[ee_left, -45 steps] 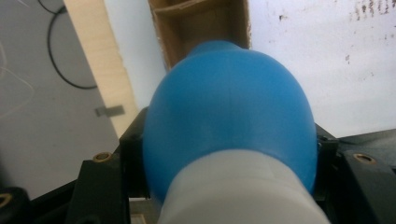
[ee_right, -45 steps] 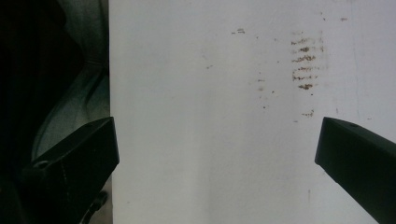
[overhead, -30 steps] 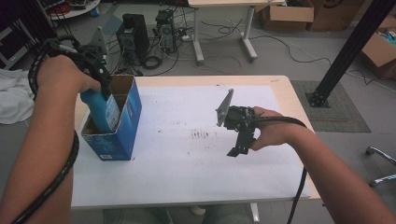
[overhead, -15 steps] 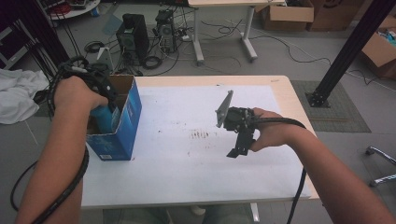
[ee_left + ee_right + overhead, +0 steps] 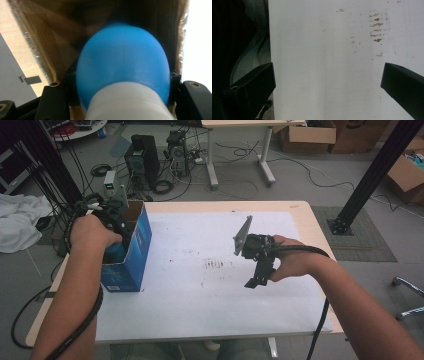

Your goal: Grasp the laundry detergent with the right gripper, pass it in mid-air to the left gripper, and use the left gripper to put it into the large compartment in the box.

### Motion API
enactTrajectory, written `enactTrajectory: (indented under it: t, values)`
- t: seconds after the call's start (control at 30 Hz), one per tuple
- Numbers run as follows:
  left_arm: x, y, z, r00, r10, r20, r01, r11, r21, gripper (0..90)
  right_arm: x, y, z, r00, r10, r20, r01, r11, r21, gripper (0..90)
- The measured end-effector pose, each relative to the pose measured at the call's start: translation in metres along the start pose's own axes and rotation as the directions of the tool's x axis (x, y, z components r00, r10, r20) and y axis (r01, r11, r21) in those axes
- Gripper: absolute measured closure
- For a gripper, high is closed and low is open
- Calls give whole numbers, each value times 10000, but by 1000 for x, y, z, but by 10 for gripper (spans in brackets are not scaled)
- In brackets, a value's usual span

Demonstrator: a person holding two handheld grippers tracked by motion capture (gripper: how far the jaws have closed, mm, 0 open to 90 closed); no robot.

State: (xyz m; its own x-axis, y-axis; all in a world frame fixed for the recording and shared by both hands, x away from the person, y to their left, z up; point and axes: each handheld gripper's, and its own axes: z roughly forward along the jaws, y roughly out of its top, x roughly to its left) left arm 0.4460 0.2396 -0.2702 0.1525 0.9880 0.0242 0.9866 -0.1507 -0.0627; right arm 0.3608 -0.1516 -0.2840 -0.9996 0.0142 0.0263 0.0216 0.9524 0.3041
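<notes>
An open blue cardboard box [image 5: 134,247] stands on the left part of the table. My left gripper [image 5: 122,85] reaches down into it, shut on a blue rounded object [image 5: 122,62] with a white collar [image 5: 127,102]. The brown inner walls of the box [image 5: 62,37] surround that object. In the high view the blue object [image 5: 116,253] shows just under the left hand [image 5: 92,231], and the jaws are hidden by the box. My right gripper [image 5: 258,276] hovers over the white sheet [image 5: 200,310] at centre right. It is open [image 5: 328,80] with nothing between its fingers.
Brown smudges [image 5: 215,264] mark the middle of the white sheet. The table's front edge [image 5: 210,336] is near the person. On the floor behind stand computer towers [image 5: 142,162], cables and another desk's legs. A black post [image 5: 367,175] rises at the right, and a white cloth [image 5: 20,222] lies left.
The left hand has sunk, carrying the blue object down into the blue box. The right hand and its gripper have stayed where they were.
</notes>
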Motion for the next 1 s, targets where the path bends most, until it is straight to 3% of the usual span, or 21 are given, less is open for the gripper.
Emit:
enactTrajectory:
  t: [0.4, 0.5, 0.7, 1.0]
  values:
    - [8, 0, 18, 10000, -77, 37, 77, 10000, 47, 380, -1, 0, 3, 10000, 24, -76, -24, 10000, 18, 0]
    - [10, -1, 17, 9999, 19, 107, -19, 10000, 23, 380, -2, 0, 3, 10000, 9, -91, -9, 10000, -36, 0]
    - [12, -1, 18, 9994, -286, 194, 287, 9996, -53, 378, -2, 1, 6, 9999, -4, -123, 3, 10000, -96, 0]
    - [11, -2, 18, 9995, -306, 126, 305, 9995, 52, 376, -1, -2, 4, 9999, 84, -106, -86, 9998, -199, 0]
